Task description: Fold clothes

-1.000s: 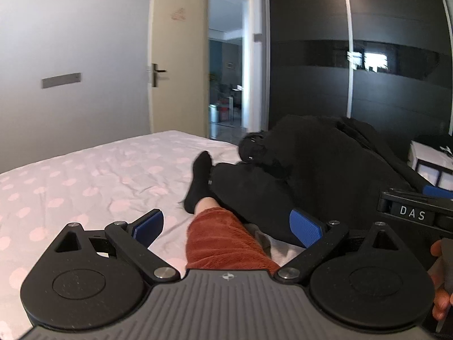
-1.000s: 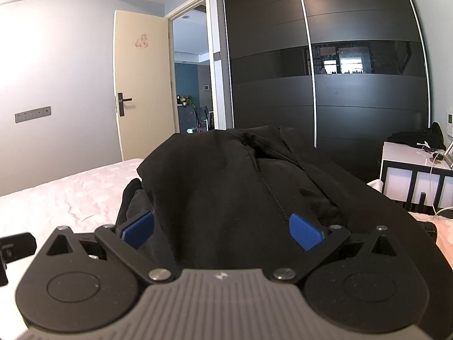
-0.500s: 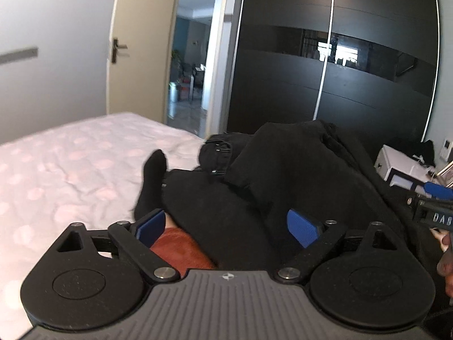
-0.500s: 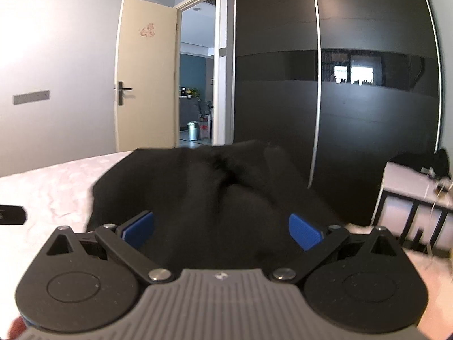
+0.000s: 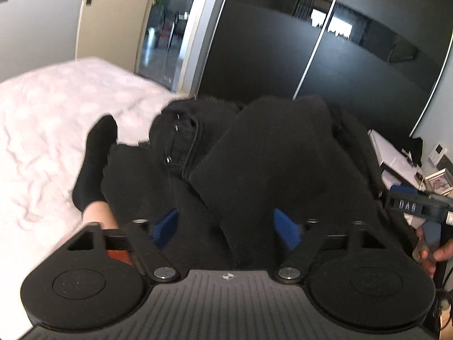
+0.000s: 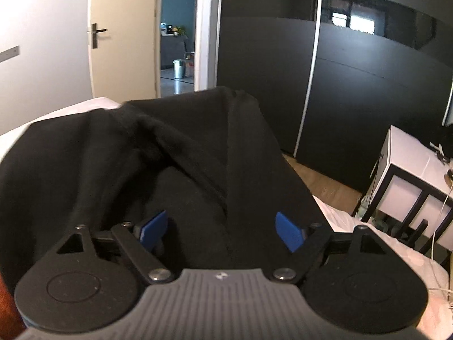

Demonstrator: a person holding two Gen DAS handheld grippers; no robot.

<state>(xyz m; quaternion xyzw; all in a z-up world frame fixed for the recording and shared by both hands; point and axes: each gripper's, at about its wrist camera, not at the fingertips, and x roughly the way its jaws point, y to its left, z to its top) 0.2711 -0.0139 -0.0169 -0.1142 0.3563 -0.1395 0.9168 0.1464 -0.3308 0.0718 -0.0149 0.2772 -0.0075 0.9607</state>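
The black garment (image 6: 181,170) is heaped on the bed (image 5: 42,130) directly ahead of both grippers, its cloth lying between the half-narrowed, just-closing jaws of the left gripper (image 5: 226,228) and the wider, also closing right gripper (image 6: 220,231), neither yet seen pinching it.

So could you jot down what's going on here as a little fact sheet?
place: bed with pink-spotted sheet
clothes: heap of black garments
left gripper: fingers apart, have just been closing, black cloth between them
right gripper: fingers apart, have just been closing, over black garment
folding: not yet begun
background: dark wardrobe, open door
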